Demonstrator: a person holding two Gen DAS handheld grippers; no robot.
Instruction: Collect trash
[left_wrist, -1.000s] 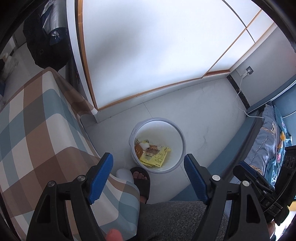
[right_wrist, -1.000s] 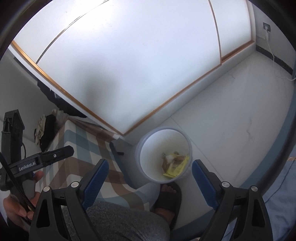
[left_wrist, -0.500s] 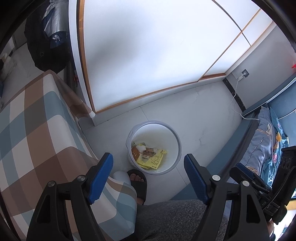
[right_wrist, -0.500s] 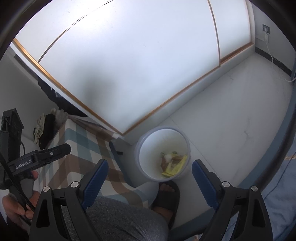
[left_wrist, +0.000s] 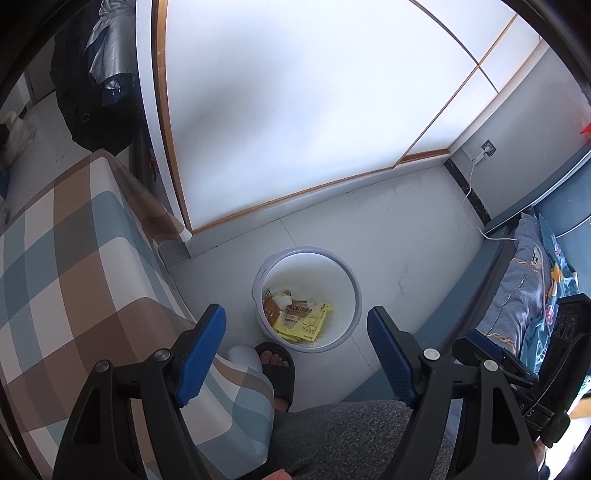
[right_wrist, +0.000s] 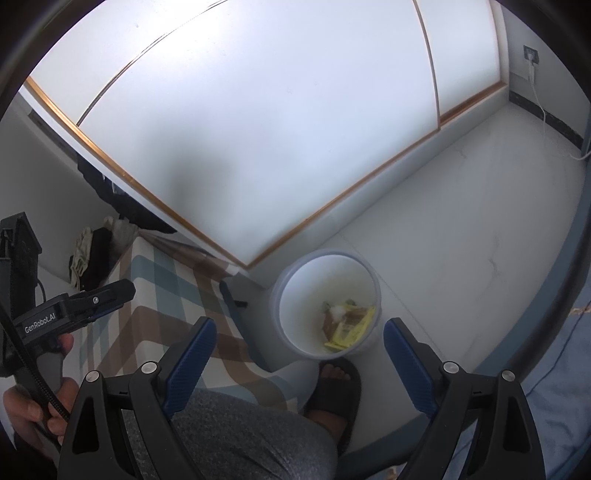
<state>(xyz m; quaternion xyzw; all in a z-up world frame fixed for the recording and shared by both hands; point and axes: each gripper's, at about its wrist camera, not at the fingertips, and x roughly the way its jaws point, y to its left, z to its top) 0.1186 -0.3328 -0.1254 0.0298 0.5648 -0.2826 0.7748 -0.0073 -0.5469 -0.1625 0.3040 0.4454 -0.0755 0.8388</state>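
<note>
A white round trash bin stands on the grey floor and shows in the right wrist view too. Inside lie a yellow wrapper, an orange packet and a white scrap; the wrapper also shows in the right wrist view. My left gripper is open and empty, held high above the bin. My right gripper is open and empty, also high above the bin. The left gripper appears at the left of the right wrist view.
A table with a checked brown, blue and white cloth is at the left. A white sliding wardrobe stands behind the bin. A bed with blue bedding is at the right. My foot in a black slipper is beside the bin.
Both grippers have risen and pulled back a little, so the bin looks smaller and lower in the views. Both stay open and empty.
</note>
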